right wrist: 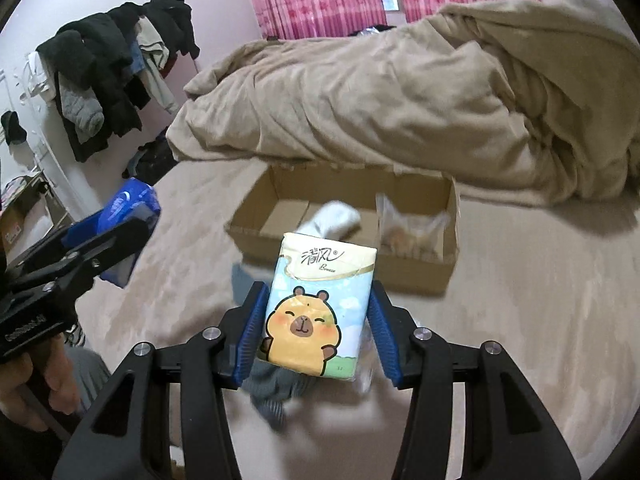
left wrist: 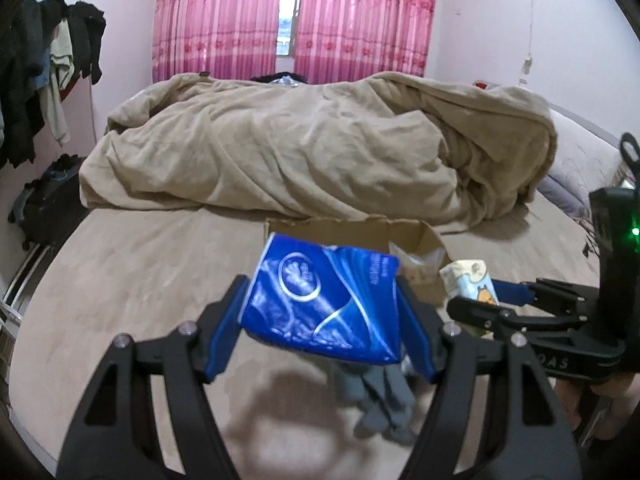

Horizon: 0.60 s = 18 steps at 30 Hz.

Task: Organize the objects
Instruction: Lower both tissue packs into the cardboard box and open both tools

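Observation:
My left gripper (left wrist: 320,320) is shut on a blue tissue pack (left wrist: 320,300) and holds it above the bed, short of the cardboard box (left wrist: 352,232). My right gripper (right wrist: 316,328) is shut on a tissue pack with a capybara picture (right wrist: 316,304), also held above the bed in front of the box (right wrist: 416,276). The box holds a white sock (right wrist: 336,216) and a clear bag (right wrist: 408,228). Grey socks (left wrist: 380,404) lie on the bed under the grippers. The right gripper and its pack (left wrist: 472,280) show in the left view; the left gripper with its blue pack (right wrist: 132,204) shows in the right view.
A crumpled beige duvet (left wrist: 312,152) lies behind the box. A rack of dark clothes (right wrist: 112,72) stands at the left wall, with a black suitcase (left wrist: 44,208) beside the bed. Pink curtains (left wrist: 292,20) hang at the back. A pillow (left wrist: 568,184) lies at the right.

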Each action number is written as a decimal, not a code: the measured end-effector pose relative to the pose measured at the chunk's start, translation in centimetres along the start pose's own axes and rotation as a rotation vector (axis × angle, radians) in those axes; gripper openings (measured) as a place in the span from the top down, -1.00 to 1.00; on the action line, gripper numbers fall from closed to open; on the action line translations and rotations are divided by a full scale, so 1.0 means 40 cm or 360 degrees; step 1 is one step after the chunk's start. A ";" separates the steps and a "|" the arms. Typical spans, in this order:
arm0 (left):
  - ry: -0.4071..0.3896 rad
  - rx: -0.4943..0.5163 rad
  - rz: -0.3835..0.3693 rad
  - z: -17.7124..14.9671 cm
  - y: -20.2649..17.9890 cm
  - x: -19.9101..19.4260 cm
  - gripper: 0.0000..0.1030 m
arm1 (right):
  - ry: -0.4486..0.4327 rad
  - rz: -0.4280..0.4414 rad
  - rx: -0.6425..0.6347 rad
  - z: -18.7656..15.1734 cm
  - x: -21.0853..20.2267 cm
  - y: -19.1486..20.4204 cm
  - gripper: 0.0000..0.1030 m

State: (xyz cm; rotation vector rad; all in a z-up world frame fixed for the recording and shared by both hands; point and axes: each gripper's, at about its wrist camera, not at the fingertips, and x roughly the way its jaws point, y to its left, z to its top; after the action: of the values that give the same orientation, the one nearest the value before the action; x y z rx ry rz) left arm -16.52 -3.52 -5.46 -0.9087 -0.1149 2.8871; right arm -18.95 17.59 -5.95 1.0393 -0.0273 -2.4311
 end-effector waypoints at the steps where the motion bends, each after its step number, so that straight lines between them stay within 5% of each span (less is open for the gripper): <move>1: 0.0000 -0.0007 0.0012 0.011 0.005 0.020 -0.37 | -0.0008 0.0000 -0.0003 0.016 0.009 -0.003 -0.02; 12: 0.0066 -0.0046 0.0036 0.090 0.036 0.250 -0.38 | -0.0091 -0.0032 -0.0056 0.158 0.141 -0.035 -0.02; 18: 0.0267 -0.0057 0.0101 0.073 0.053 0.392 -0.40 | 0.0000 -0.0017 -0.0030 0.176 0.258 -0.055 -0.02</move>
State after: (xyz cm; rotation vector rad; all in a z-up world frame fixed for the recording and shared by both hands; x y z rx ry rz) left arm -31.14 -3.70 -12.16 -1.1767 -0.1253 2.8592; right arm -30.76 13.72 -8.36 1.0336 0.0010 -2.4367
